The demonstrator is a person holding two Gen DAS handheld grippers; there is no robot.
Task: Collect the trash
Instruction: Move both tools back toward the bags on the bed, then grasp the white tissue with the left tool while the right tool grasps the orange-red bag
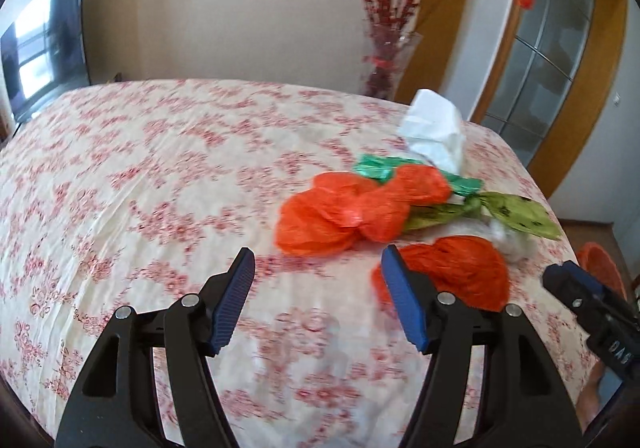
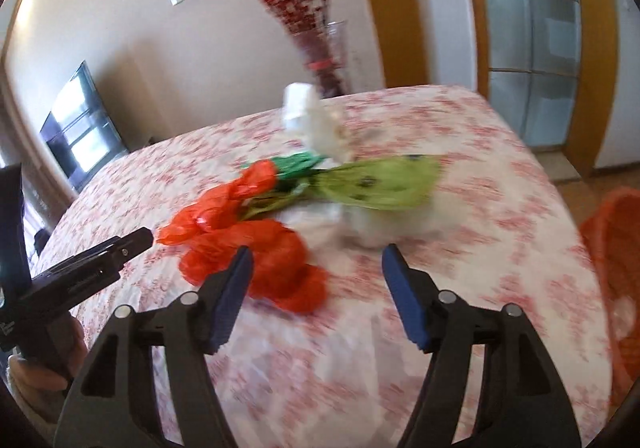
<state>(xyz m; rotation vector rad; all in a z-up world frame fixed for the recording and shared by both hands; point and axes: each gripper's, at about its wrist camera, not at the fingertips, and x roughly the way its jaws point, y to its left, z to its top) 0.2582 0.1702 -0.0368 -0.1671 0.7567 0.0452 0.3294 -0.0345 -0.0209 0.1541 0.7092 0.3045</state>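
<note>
Both the left gripper and the right gripper hang released over the table, and the crumpled orange bag lies just ahead-left of the nearer right one.

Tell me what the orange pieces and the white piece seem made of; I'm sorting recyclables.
Orange bags: probably thin plastic film, glossy and slightly see-through, crumpled into soft folds. White piece: probably tissue or paper, matte, standing in stiffer creases; blur leaves it open.
</note>
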